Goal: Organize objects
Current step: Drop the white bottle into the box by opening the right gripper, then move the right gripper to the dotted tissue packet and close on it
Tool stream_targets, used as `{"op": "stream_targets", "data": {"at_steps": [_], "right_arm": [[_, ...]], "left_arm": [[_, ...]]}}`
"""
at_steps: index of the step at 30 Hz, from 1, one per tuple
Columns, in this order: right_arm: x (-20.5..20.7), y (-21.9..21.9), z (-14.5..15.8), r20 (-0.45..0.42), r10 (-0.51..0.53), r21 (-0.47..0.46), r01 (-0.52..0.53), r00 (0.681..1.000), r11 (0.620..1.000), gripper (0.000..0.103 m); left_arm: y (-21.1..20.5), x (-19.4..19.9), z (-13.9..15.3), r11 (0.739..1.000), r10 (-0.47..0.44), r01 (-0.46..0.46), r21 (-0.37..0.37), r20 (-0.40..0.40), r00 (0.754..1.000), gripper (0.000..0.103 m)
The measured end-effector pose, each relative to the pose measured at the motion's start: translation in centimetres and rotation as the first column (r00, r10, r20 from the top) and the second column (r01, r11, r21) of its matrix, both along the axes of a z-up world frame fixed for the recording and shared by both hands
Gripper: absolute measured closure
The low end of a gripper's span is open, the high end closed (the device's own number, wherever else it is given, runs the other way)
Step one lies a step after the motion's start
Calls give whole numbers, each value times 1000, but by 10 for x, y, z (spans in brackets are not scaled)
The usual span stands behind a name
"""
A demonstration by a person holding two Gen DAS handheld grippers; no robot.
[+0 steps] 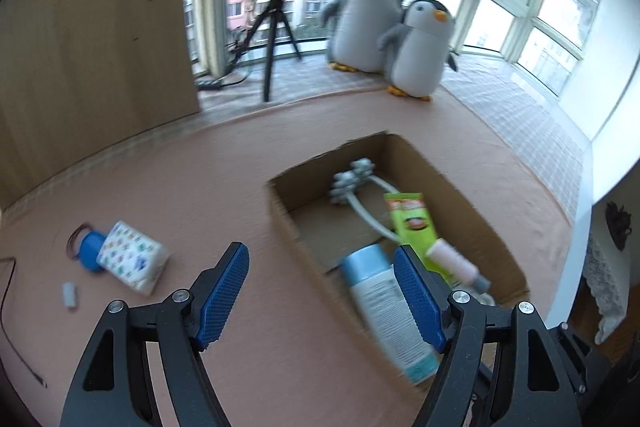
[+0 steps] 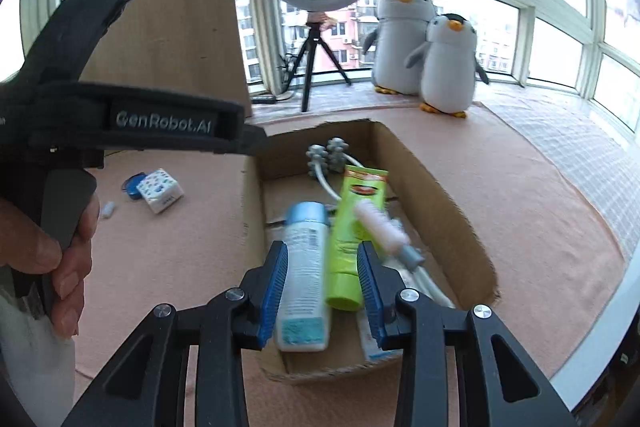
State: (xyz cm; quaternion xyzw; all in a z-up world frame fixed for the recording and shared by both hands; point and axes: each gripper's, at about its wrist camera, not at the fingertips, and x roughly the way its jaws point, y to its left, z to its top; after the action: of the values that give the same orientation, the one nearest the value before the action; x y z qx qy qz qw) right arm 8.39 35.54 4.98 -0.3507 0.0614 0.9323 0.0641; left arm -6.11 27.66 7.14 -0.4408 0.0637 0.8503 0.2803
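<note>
Both your left gripper (image 1: pixel 322 291) and right gripper (image 2: pixel 322 291) gape empty; the cardboard box (image 2: pixel 448 195) holds a blue-capped white bottle (image 2: pixel 304 275) and a green tube (image 2: pixel 356 227).

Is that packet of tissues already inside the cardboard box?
No, the tissue packet lies on the pink surface well to the left of the cardboard box, beside a blue lid.

In the cardboard box (image 2: pixel 440 187): 1 blue-capped bottle (image 2: pixel 304 267), 1 green tube (image 2: pixel 352 227), 1 roller massager (image 2: pixel 328 155). Behind: 2 plush penguins (image 2: pixel 404 39).
</note>
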Motion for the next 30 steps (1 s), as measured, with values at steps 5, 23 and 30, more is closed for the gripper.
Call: {"op": "stream_targets", "data": {"at_steps": [5,23,30], "right_arm": [[-14,-34,2,0,106,3,-106,994,994,67],[-146,-174,-93,257,444,48,-470,859,881,15],[-206,-173,-96,248,460,37,-482,853,875,6]], "left_arm": [[-58,-4,-8,995,97,-97,-20,5,995,25],[-316,79,-65,848,517,-529,31,172,839,25],[-362,101,-71,781,602,-621,63,190,776,25]]}}
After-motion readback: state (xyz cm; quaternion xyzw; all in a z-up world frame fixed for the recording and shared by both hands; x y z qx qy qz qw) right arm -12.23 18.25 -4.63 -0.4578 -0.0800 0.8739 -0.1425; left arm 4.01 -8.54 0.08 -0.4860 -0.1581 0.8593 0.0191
